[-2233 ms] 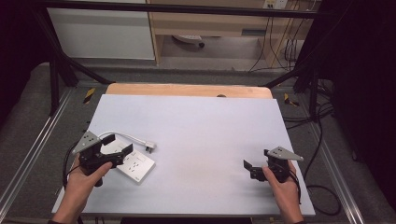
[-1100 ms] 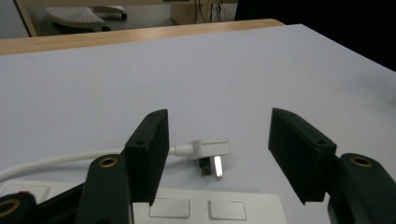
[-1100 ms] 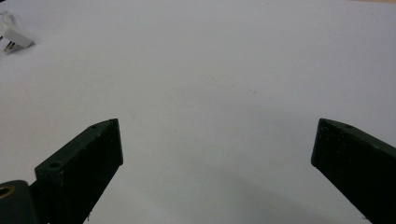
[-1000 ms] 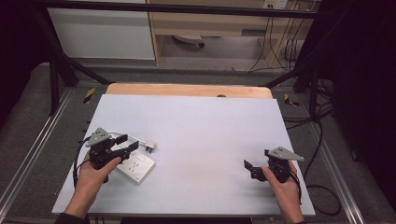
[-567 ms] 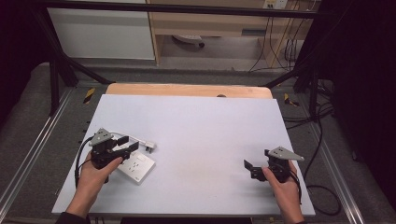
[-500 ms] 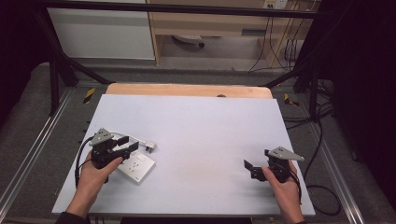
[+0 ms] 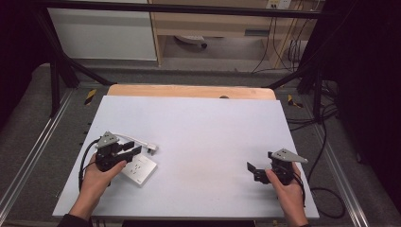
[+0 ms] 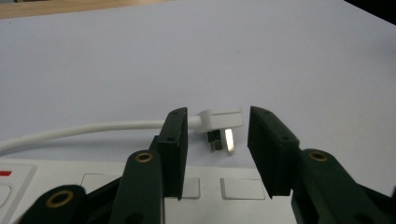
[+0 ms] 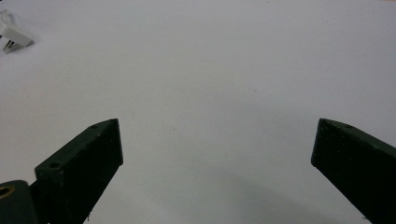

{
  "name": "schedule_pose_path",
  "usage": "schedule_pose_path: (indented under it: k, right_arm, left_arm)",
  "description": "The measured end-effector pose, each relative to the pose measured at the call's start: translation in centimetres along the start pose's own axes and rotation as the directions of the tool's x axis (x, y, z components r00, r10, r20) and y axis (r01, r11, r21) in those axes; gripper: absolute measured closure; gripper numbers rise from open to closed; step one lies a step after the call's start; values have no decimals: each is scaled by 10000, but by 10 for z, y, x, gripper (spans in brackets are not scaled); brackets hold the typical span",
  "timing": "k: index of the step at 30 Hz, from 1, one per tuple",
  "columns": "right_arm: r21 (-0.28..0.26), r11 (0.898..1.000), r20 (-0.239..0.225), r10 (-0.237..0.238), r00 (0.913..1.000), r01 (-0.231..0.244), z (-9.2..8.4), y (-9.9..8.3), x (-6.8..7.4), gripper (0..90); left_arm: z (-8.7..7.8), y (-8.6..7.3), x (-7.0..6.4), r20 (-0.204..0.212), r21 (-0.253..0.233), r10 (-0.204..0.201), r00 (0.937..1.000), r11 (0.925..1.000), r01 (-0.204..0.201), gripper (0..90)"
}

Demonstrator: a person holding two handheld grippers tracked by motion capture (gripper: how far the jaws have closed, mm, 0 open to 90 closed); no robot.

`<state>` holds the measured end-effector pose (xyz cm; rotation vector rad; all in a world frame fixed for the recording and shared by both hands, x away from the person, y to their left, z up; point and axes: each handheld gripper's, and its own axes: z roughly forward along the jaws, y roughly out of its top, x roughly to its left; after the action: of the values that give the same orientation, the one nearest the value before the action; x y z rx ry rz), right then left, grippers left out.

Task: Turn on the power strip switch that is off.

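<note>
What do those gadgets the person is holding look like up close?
Each hand holds a black two-jaw tool. The left gripper has flat, blocky dark jaws with brass-coloured rivets at the joints. A grey three-cornered plate tops each one, and a black cable trails off behind. The right gripper looks the same. A dark sleeve edge shows at the left wrist.

Left tool (image 7: 134, 150) and right tool (image 7: 251, 169): black bodies, each topped by a grey three-cornered plate (a black cable trails from each). Jaws are flat black blocks with small screw holes; brass-ringed pivots show on the left tool's arms.
</note>
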<state>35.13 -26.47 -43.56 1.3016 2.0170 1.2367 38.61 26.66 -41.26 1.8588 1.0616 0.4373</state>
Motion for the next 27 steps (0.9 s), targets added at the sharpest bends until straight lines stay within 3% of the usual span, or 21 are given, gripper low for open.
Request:
schedule_pose_path:
  k: [27]
  right_arm:
    - [3, 10000, -23, 56, 10000, -56, 0, 0, -1, 26]
  left_arm:
    - [10, -8, -4, 534, 766, 330, 9980, 9964, -370, 782]
